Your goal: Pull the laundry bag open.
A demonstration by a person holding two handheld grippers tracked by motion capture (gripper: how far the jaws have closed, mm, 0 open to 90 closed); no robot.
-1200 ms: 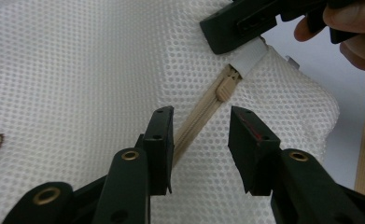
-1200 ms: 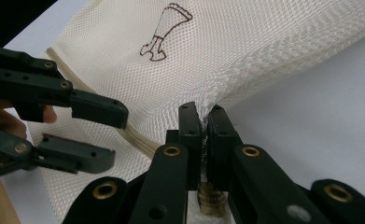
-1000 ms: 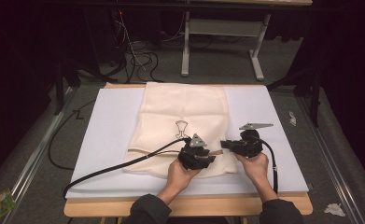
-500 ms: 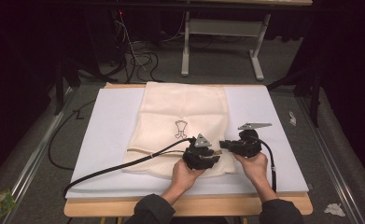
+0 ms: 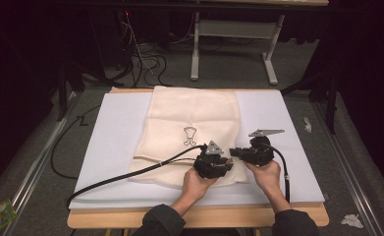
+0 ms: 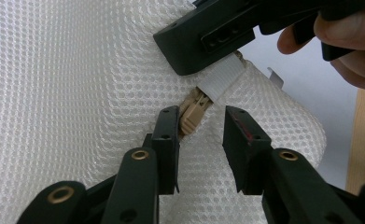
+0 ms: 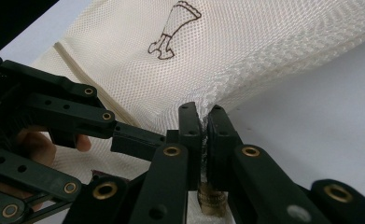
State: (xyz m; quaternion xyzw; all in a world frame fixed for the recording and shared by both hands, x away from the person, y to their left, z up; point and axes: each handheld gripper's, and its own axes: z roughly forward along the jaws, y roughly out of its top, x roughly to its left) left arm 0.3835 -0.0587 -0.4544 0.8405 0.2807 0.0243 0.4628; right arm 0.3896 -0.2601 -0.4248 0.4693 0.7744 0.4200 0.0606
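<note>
A cream mesh bag (image 5: 192,123) with a small brown printed figure (image 7: 171,30) lies flat on a white board (image 5: 116,142). My right gripper (image 7: 202,112) is shut on the bag's near edge, pinching a fold of mesh and the white fabric tab (image 6: 222,79) at the zipper's end. My left gripper (image 6: 202,119) is open, its jaws on either side of the beige zipper pull (image 6: 192,114) and not closed on it. In the high view the left gripper (image 5: 227,162) and right gripper (image 5: 233,151) meet tip to tip at the bag's front right corner.
The white board lies on a wooden table (image 5: 130,219) whose front edge is just behind my hands. The left gripper's black cable (image 5: 130,172) trails left across the bag and board. Cables and a desk frame (image 5: 233,49) stand on the floor beyond.
My left gripper has slid a little to the right, closer to the right gripper. The right gripper has stayed where it was, holding the bag.
</note>
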